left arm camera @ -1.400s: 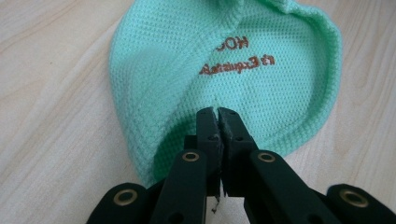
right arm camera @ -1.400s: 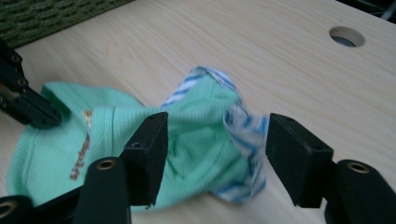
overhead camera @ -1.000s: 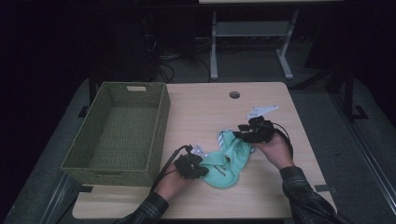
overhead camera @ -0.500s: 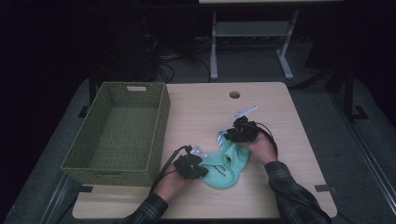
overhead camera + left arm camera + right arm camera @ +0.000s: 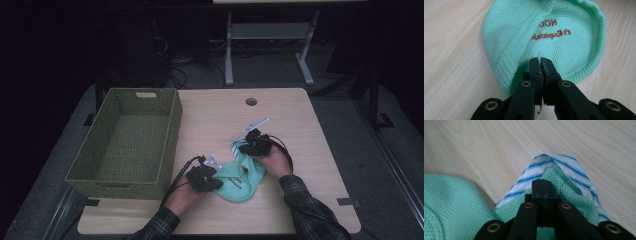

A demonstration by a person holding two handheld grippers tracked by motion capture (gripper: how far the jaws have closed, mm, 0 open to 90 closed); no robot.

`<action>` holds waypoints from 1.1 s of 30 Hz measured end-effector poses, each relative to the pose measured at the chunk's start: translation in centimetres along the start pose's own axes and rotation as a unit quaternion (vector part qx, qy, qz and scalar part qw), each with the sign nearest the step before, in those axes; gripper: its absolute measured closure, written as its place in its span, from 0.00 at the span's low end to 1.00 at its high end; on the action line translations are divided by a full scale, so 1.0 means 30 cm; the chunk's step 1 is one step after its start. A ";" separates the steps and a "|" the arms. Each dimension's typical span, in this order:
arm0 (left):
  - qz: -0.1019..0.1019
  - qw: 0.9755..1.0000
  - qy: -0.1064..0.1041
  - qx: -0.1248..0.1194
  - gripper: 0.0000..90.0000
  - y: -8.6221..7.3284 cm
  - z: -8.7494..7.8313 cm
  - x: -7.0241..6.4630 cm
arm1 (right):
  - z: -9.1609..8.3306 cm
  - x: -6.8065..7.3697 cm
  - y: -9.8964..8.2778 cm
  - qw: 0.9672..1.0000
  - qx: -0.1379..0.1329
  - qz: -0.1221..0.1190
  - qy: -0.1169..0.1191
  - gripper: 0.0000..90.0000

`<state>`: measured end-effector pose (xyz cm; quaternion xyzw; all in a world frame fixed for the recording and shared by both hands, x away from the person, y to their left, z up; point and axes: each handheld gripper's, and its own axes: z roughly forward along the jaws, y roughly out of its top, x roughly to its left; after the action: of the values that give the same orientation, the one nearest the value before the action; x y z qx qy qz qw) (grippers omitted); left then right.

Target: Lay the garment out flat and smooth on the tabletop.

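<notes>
Pinched cloth (image 5: 243, 176) between both tools.

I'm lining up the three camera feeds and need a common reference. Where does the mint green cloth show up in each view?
High view: the mint green cloth lies low and centre on the table, between both hands.
Left gripper view: it fills the upper middle, brown lettering showing, pinched by the tongs.
Right gripper view: it is at lower left and around the tongs.
Shared landmark: the light wooden table.
</notes>
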<state>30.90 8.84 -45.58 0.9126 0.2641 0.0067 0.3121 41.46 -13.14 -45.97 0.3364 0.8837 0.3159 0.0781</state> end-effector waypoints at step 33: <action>0.002 1.000 -0.005 0.008 0.97 -0.001 -0.006 0.003 | -0.047 -0.126 0.165 0.995 -0.071 0.047 -0.060 1.00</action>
<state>30.93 9.00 -45.46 0.9158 0.2605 0.0004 0.3058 46.55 -13.45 -42.10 0.3896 0.8360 0.3602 0.1401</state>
